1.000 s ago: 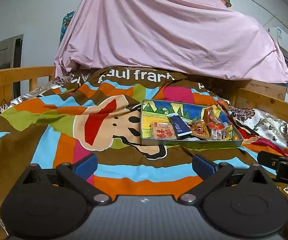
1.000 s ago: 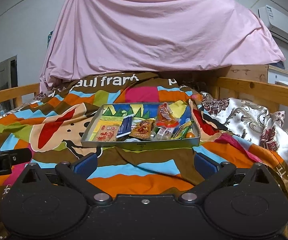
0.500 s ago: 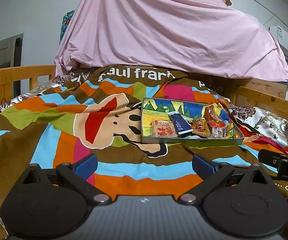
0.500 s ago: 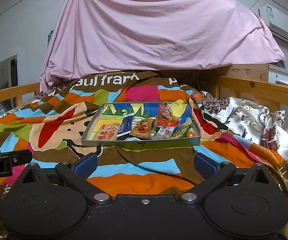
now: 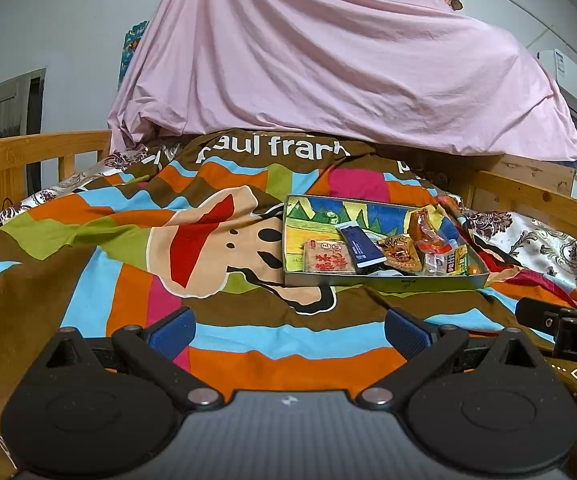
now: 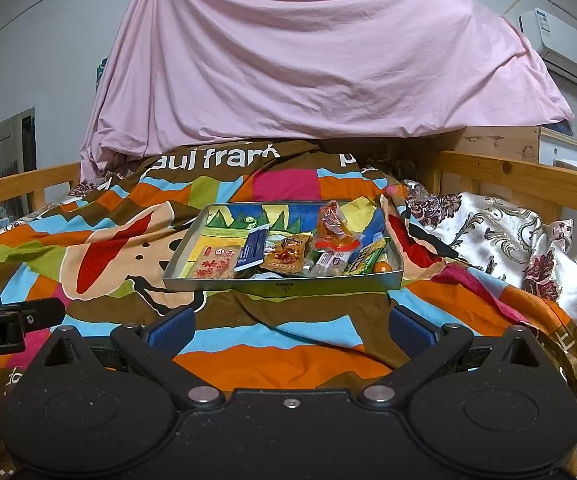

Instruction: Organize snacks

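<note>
Grey metal is what I see first: a shallow tray (image 6: 282,282) of snacks sits on the striped blanket (image 6: 280,360) over the bed, ahead of both tools. Inside it a red-printed packet (image 6: 214,266) lies at the left, a dark blue packet (image 6: 253,249) just beside it, and an orange pouch (image 6: 332,226) further right. My left gripper (image 5: 288,332) and right gripper (image 6: 292,330) both have their fingers spread wide, holding nothing.

One tray (image 6: 192,280), one blanket (image 6: 288,360), perhaps seven snack packets (image 6: 286,256), two grippers (image 6: 290,330).
</note>
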{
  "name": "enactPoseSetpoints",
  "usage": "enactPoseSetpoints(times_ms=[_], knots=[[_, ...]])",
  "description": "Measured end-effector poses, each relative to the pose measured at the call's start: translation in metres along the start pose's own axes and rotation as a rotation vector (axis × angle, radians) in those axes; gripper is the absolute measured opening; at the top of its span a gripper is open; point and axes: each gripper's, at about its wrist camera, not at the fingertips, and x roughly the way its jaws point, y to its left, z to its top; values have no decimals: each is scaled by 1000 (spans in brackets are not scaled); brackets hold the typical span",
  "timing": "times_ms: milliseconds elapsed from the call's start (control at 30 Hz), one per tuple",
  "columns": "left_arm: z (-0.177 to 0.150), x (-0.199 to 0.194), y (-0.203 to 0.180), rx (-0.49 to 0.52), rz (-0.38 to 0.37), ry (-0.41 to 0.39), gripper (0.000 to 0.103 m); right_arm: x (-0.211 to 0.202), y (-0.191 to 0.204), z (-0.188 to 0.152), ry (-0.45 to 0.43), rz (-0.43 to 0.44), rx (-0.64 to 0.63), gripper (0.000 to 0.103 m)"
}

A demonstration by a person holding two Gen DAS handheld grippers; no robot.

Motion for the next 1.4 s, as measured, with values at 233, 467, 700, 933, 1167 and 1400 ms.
enactPoseSetpoints(times_ms=[233, 467, 700, 933, 1167, 1400], knots=[[0, 0, 0, 1, 0, 1, 103, 0, 0, 0, 1, 0, 0, 102], [0, 0, 0, 1, 0, 0, 103, 0, 0, 0, 1, 0, 0, 102], [0, 0, -1, 0, 1, 3, 103, 0, 0, 1, 2, -1, 0, 102], [-1, 1, 2, 0, 0, 4, 103, 1, 1, 1, 4, -1, -1, 102], [-1, 1, 2, -5, 1, 7, 103, 0, 1, 1, 3, -2, 0, 102], [-2, 2, 4, -5, -2, 8, 103, 1, 1, 1, 4, -1, -1, 102]])
